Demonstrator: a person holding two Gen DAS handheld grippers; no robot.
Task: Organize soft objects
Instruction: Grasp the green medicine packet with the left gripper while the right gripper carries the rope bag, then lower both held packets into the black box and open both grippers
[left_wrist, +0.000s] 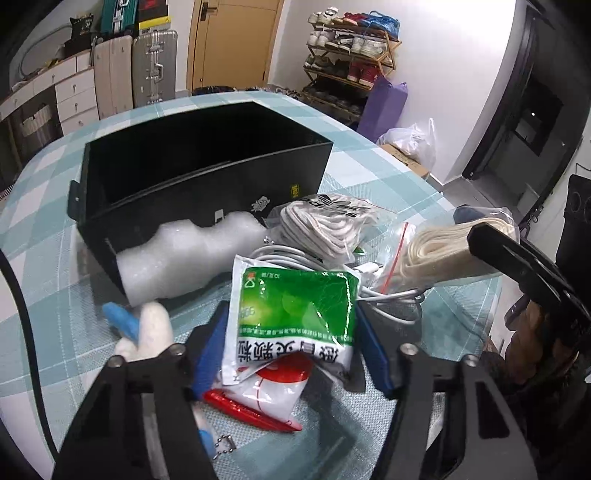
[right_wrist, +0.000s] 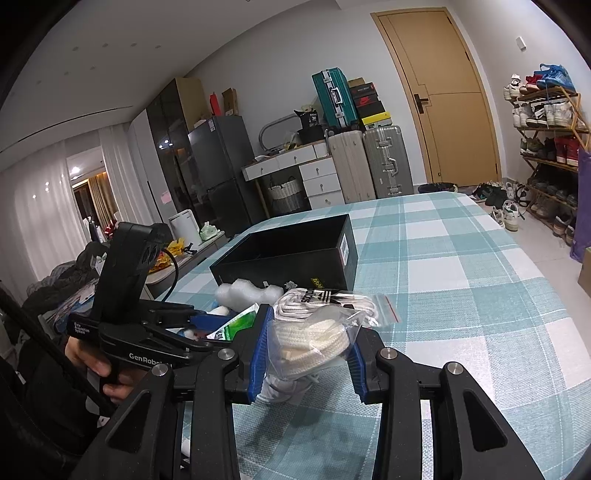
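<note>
My left gripper (left_wrist: 291, 339) is shut on a green and white sachet (left_wrist: 295, 314), held above the checked table. My right gripper (right_wrist: 308, 349) is shut on a clear bag of cream laces (right_wrist: 314, 339); that bag also shows in the left wrist view (left_wrist: 439, 254). An open black box (left_wrist: 199, 177) stands on the table behind the pile; it also shows in the right wrist view (right_wrist: 295, 254). In front of it lie a white foam piece (left_wrist: 184, 254), a bag of white Adidas laces (left_wrist: 325, 221) and a white cable (left_wrist: 369, 273).
A white and blue plush toy (left_wrist: 144, 328) lies at the lower left, beside a red pen (left_wrist: 251, 410) and a red and white packet (left_wrist: 273, 384). The checked tablecloth (right_wrist: 461, 280) stretches to the right. Suitcases (right_wrist: 369, 162) and a shoe rack (right_wrist: 546, 147) stand behind.
</note>
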